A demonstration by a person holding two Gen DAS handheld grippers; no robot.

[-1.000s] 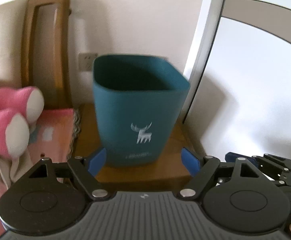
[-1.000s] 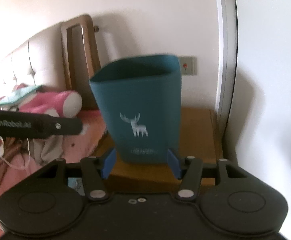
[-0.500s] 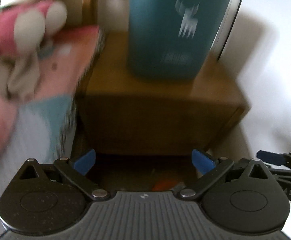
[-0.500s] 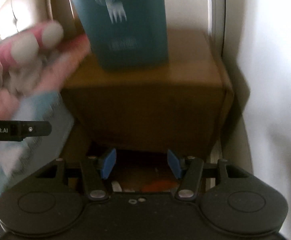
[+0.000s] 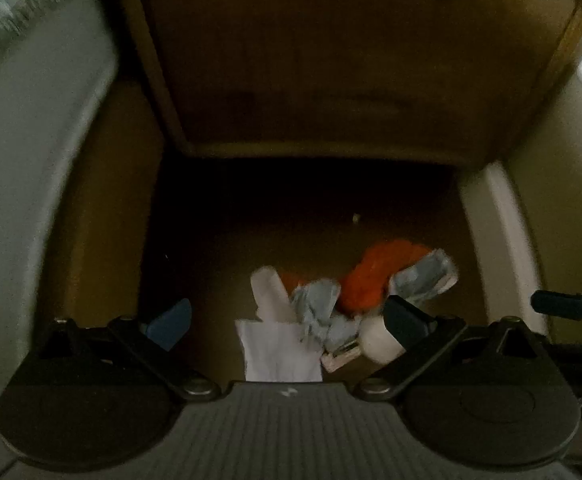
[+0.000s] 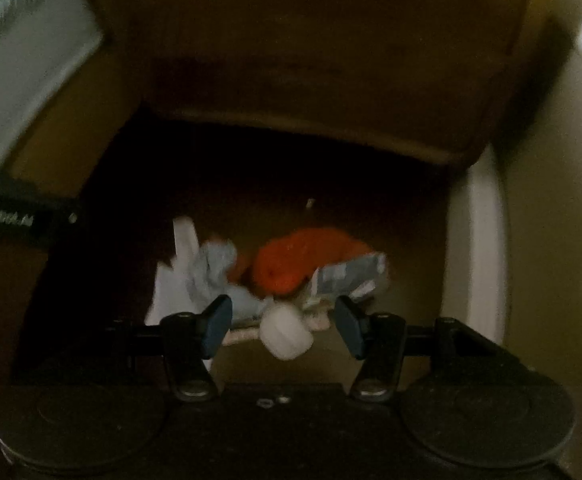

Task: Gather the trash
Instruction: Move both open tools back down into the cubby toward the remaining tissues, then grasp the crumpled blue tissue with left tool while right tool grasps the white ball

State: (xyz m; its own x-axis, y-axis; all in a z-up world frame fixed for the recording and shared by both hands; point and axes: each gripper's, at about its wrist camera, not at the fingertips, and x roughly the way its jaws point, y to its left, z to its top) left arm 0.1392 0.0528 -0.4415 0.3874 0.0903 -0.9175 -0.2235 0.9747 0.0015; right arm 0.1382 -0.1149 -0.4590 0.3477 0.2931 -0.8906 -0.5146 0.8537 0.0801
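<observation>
You are working at floor level in front of a wooden bedside cabinet [image 5: 331,60], whose dark underside is overhanging the far part of the floor [image 5: 219,264]. A pale bed side [image 5: 23,160] is closing in the left and a white wall panel [image 5: 487,240] the right, so the narrow gap is leaving you little room to swing either tool.

The trash is lying bunched together on the floor just in front of the cabinet, probably because it has gathered in that sheltered corner. You are facing, in order of bulk, a white sheet of paper [image 5: 279,344], an orange crumpled piece [image 5: 371,276], grey-blue crumpled wrappers [image 5: 319,312] and a small white cap-like item [image 6: 287,332] nearest you.

You are holding the left gripper [image 5: 287,320] with its jaws spread fully apart and nothing between the pads, the paper lying below. You are holding the right gripper [image 6: 283,324] with its jaws apart too, gripping nothing, the white item showing in the gap. Both tools are pointing steeply down, which suits a pick from above. The blur makes contact with the pile impossible to confirm.
</observation>
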